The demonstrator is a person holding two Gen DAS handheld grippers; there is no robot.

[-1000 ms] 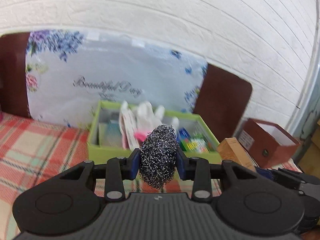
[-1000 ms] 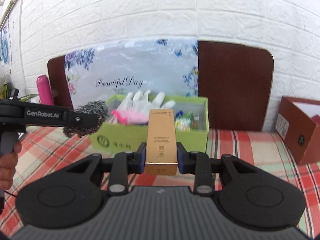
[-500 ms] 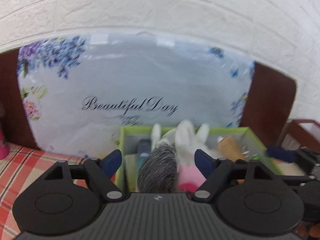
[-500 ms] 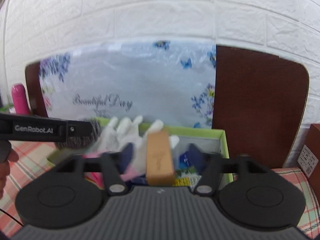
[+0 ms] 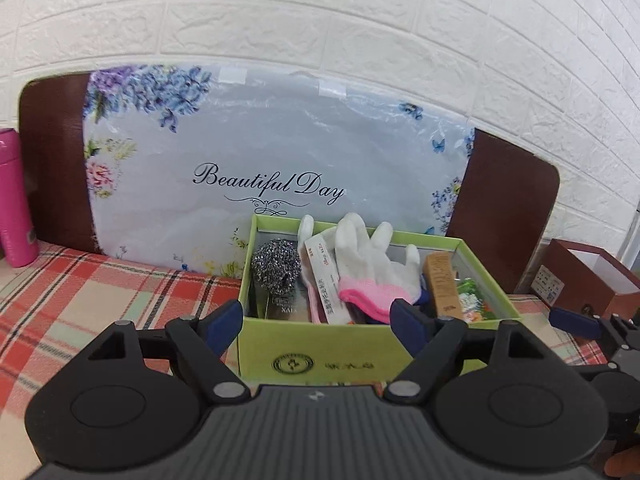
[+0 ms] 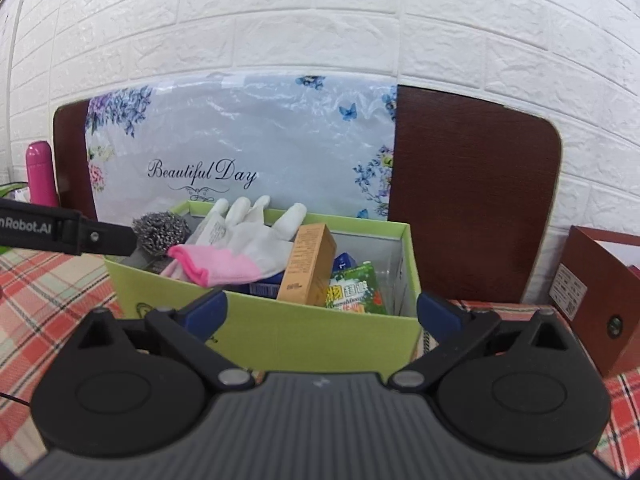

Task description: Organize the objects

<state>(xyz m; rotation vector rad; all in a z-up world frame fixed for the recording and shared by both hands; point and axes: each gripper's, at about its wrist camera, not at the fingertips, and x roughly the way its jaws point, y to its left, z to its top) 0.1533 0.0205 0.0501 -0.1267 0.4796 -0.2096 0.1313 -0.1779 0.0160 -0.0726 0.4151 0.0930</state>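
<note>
A green box [image 5: 320, 354] stands on the plaid cloth. Inside it lie a steel wool scrubber [image 5: 276, 266] at the left, a white and pink glove [image 5: 370, 268], and a gold carton [image 5: 440, 284] at the right. My left gripper [image 5: 318, 326] is open and empty just in front of the box. In the right wrist view the box [image 6: 288, 332] holds the scrubber [image 6: 160, 232], the glove [image 6: 240, 244] and the gold carton [image 6: 308, 268] leaning in the middle. My right gripper [image 6: 322, 314] is open and empty in front of the box.
A floral "Beautiful Day" board [image 5: 280, 168] leans on the white brick wall behind the box. A pink bottle [image 5: 14, 200] stands at the far left. A brown box [image 6: 600, 300] sits at the right. My left gripper's arm [image 6: 60, 232] crosses the right view's left edge.
My left gripper let go of the scrubber into the box and my right gripper let go of the gold carton into it. Both grippers opened and drew back.
</note>
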